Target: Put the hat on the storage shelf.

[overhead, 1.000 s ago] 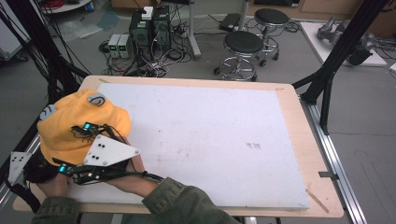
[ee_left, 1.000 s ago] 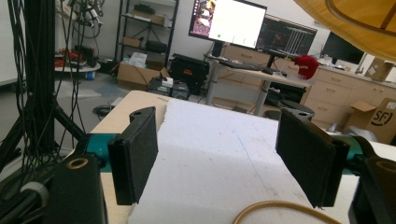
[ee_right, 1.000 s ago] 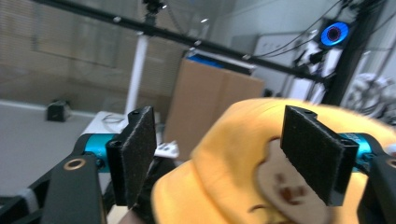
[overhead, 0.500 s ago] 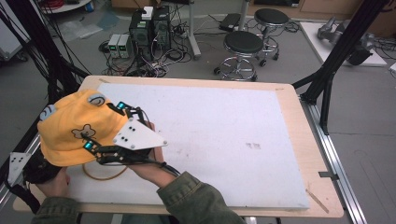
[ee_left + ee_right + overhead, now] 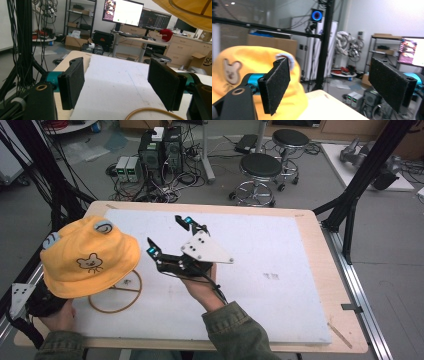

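High view: yellow hat [image 5: 90, 257] sits on top of a wooden hat stand, ring base [image 5: 116, 292] on the white tabletop [image 5: 280, 255] near the left edge. Right tongs [image 5: 171, 235] are away from the hat, over mid tabletop, jaws spread wide with nothing between them; they've just been opening. Left hand [image 5: 59, 316] is low at the front-left corner beside the stand base, its tongs mostly hidden under the hat brim.

Risk, as I judge it: hat hangs off-centre toward the left edge and the stand looks light. A bump from the left tongs on the ring could tip the stand and send the hat off the tabletop. The cable trailing from the right tongs could also snag the ring if that hand sweeps back.

Left gripper view: left tongs [image 5: 120, 92] wide open, empty, pointing level across the tabletop. An arc of the ring base [image 5: 150, 111] is just in front of the jaws, hat brim [image 5: 190, 12] overhead. Closing here would likely grab the ring or nothing, not the hat.

Right gripper view: right tongs [image 5: 337, 85] wide, empty. Hat [image 5: 242, 72] is behind the left jaw, apart from it.

Count: 1 hat, 1 stand, 2 tongs, 2 stools [image 5: 261, 167] on the floor beyond the tabletop
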A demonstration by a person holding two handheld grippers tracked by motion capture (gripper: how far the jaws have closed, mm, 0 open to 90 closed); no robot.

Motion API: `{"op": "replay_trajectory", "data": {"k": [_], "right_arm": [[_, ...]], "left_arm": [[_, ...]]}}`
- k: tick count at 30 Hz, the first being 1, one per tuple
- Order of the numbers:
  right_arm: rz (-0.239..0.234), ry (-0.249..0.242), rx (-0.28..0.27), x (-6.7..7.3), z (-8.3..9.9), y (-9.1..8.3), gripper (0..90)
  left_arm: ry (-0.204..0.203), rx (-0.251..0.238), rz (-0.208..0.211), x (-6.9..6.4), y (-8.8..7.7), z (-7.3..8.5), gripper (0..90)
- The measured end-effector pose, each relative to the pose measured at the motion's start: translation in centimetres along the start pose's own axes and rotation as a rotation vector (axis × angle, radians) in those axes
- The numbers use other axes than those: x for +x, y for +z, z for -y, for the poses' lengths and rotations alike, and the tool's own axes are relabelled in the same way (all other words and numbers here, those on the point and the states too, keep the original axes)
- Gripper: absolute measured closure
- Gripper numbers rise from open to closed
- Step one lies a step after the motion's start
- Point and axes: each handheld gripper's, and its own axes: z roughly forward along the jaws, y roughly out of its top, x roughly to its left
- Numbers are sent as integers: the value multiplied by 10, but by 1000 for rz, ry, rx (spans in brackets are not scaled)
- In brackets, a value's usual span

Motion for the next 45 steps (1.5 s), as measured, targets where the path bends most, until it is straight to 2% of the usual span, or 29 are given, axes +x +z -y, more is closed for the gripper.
{"op": "replay_trajectory", "data": {"k": [2,3,4,6,8,9,11,14,22,23,24,34,40,41,45], "right_arm": [[13,-2,-1,-4,0,-4,167],[41,0,-2,-11,0,-14,167],[41,0,-2,-11,0,-14,167],[80,2,-6,-22,0,-29,167],[90,4,-4,-26,0,-35,167],[115,9,-9,-35,0,-45,167],[131,16,-8,-39,1,-50,167],[189,33,-9,-56,3,-68,167],[284,68,10,-84,15,-100,166],[284,68,10,-84,15,-100,166],[316,71,13,-91,18,-111,165],[447,75,58,-114,36,-162,160],[491,87,68,-121,42,-180,159],[509,94,80,-123,45,-187,159],[527,89,101,-126,51,-195,157]], "left_arm": [[6,2,0,0,0,0,298],[5,2,-1,-1,-1,0,298],[7,0,-2,-2,-1,0,298],[14,3,-3,-3,-2,0,298],[21,2,-4,-5,-2,-1,298],[31,2,-5,-7,-3,-1,298],[31,2,-1,-8,-4,-1,298],[44,1,2,-12,-7,-1,298],[78,10,-2,-18,-8,-1,298],[84,13,-1,-18,-9,-1,298],[82,11,-1,-19,-8,-1,298],[78,18,3,-17,-8,0,298],[75,27,10,-18,-5,0,295],[75,26,11,-18,-5,0,295],[72,24,15,-19,-3,0,295]]}}
